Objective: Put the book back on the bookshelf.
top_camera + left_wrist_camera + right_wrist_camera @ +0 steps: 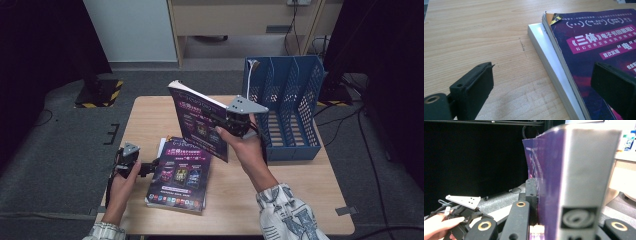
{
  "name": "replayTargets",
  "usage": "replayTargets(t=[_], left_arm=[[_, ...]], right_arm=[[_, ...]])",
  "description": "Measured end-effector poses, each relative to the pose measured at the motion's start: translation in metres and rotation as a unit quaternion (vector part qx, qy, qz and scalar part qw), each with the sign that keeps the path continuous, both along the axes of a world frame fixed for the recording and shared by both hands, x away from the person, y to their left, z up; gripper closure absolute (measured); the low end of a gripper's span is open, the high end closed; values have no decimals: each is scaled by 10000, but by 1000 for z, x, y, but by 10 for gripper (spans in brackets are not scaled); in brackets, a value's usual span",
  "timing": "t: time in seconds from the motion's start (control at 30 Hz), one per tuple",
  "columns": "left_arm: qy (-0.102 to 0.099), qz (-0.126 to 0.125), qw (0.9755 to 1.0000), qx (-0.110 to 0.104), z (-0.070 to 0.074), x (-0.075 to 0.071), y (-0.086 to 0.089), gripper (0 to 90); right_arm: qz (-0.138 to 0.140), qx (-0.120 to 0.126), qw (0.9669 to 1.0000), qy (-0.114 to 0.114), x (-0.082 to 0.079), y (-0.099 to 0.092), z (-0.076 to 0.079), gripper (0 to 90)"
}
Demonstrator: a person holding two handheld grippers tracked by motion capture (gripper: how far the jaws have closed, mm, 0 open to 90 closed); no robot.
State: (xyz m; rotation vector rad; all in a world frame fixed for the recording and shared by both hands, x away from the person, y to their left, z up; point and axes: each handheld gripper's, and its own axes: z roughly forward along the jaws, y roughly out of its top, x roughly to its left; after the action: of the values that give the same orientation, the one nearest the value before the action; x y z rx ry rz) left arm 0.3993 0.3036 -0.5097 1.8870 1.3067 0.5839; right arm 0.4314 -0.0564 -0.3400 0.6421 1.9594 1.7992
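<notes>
Right gripper (231, 125) clamped on a purple book (197, 120), held upright above the table (280, 200), just left of the blue file rack (290, 100). Rack slots: one pale sheet or folder (251, 67) in the leftmost slot, otherwise bare. Left gripper (150, 166) jaws spread, at the left edge of the book stack (180, 175), gripping nothing; stack lies flat, well left of the rack.

held book (564, 182) blurred, cut off

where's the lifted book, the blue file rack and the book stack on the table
lifted book (196, 116), high view, on its purple cover
blue file rack (291, 90), high view, on a perforated divider
book stack (181, 175), high view, on the top cover
</notes>
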Motion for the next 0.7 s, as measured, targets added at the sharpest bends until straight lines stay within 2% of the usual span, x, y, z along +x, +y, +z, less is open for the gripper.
replayTargets(t=[0.7], left_arm=[[-7, -19, 10000, 34, 0, 0, -1, 48]], right_arm=[[10, -36, 10000, 2, -7, -15, -2, 827]])
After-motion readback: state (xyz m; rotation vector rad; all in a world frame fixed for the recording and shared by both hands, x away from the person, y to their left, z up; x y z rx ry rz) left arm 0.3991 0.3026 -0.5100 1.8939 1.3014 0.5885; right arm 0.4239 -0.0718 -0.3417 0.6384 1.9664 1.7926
